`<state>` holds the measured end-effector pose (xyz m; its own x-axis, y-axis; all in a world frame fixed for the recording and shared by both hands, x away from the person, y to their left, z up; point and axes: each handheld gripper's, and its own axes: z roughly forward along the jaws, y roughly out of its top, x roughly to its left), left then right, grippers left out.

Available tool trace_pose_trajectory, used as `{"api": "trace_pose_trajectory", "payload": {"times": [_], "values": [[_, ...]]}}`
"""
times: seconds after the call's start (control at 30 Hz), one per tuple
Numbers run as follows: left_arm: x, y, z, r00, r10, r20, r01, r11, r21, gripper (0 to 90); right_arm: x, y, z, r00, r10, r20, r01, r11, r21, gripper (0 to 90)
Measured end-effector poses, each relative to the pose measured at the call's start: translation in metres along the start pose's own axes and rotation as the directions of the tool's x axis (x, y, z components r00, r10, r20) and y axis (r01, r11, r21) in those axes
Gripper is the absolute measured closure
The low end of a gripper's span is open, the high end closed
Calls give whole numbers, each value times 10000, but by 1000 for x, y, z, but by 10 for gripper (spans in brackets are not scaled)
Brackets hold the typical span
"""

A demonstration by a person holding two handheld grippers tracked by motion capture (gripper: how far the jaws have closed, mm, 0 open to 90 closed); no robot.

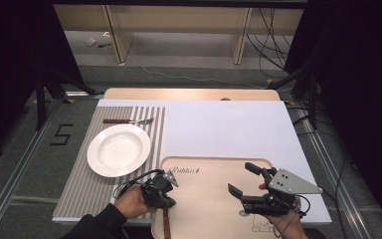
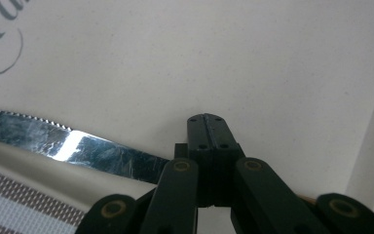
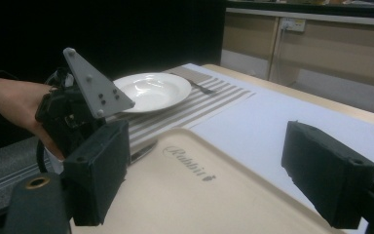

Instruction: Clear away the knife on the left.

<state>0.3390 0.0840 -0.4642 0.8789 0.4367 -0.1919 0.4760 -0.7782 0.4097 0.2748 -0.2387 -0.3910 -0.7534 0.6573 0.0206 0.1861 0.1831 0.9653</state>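
A knife with a brown handle [image 1: 166, 225] lies across the left rim of the beige tray [image 1: 209, 209]. Its serrated steel blade [image 2: 68, 144] runs to the left from under my left gripper [image 2: 208, 131]. That gripper [image 1: 163, 199] points down and is shut on the knife where blade meets handle. In the right gripper view the left gripper [image 3: 78, 114] sits in a hand, and the blade [image 3: 143, 148] pokes out below it. Over the right part of the tray, my right gripper [image 1: 239, 178] hangs open, with nothing between its jaws [image 3: 214, 170].
A white plate [image 1: 118, 149] rests on a striped placemat [image 1: 79, 191] at the left. A fork [image 1: 129, 121] with a brown handle lies beyond the plate. Mat and tray sit on a white board [image 1: 229, 129]. Cables and shelf legs are on the floor beyond.
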Motion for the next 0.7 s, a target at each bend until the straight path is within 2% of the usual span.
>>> {"api": "trace_pose_trajectory", "payload": {"times": [0.17,0.53,0.6,0.63,0.7], "values": [[5,-3,-3,9998,-171,-117,171,9998,26,896,0,0,0,10000,-5,-11,5,10000,6,191],[7,-5,-4,9997,-218,-117,217,9998,-40,892,0,0,0,10000,-18,-38,18,10000,24,191],[7,-5,-4,9998,-211,-52,210,9997,-128,865,0,0,0,10000,-7,-35,7,10000,17,191],[7,-5,-4,9997,-221,-33,221,9995,-208,822,0,0,0,10000,0,-30,0,10000,18,191],[7,-5,-4,9996,-192,185,198,9993,-302,777,0,0,0,10000,0,-33,0,10000,28,191]]}}
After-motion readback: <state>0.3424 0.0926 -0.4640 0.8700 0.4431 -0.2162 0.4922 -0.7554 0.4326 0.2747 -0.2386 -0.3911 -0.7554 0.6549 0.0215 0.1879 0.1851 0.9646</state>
